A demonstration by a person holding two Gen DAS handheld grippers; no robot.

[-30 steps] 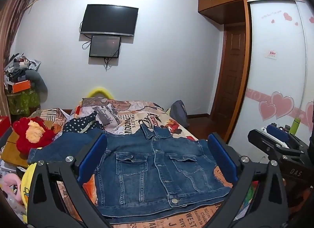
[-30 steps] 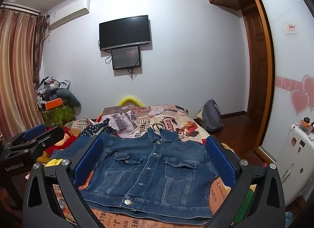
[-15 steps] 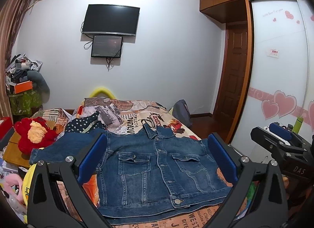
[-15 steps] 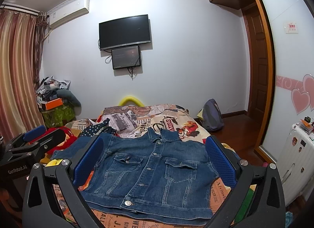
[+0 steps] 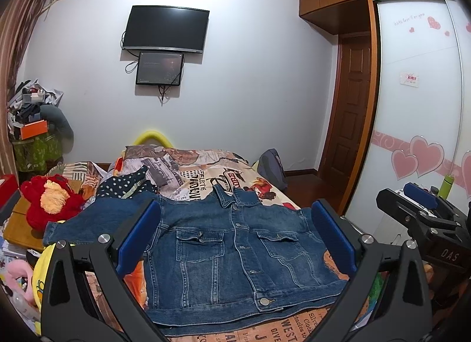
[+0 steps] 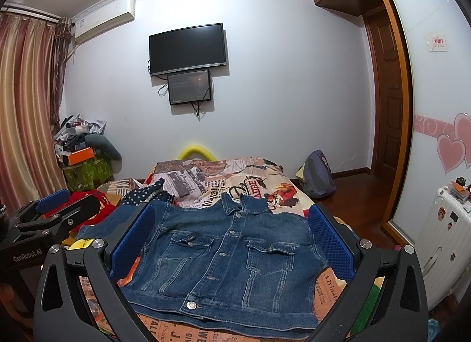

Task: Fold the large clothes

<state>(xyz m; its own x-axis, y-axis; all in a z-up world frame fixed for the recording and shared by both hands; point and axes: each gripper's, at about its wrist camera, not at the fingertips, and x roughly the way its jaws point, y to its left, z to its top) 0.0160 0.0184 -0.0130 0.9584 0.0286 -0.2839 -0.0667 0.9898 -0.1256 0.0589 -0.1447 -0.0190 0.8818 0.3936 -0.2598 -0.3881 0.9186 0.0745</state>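
Observation:
A blue denim jacket (image 5: 235, 256) lies front up and buttoned on the bed, collar toward the far wall. One sleeve (image 5: 88, 221) stretches out to the left. My left gripper (image 5: 235, 239) hovers open above the jacket's near hem, its blue pads (image 5: 138, 236) wide apart and holding nothing. In the right wrist view the jacket (image 6: 229, 259) fills the gap of my right gripper (image 6: 232, 241), which is also open and empty. Each gripper shows in the other's view: the right gripper (image 5: 424, 218) at the right edge, the left gripper (image 6: 56, 215) at the left.
The bed (image 5: 206, 171) has a printed cover. A polka-dot garment (image 5: 126, 188) lies behind the sleeve and a red plush toy (image 5: 50, 200) sits at the left. A backpack (image 6: 318, 177) stands on the floor at the right, near a white suitcase (image 6: 444, 236) and wardrobe doors (image 5: 418, 124).
Both grippers have drifted only slightly and stay open above the near hem. The jacket has not moved.

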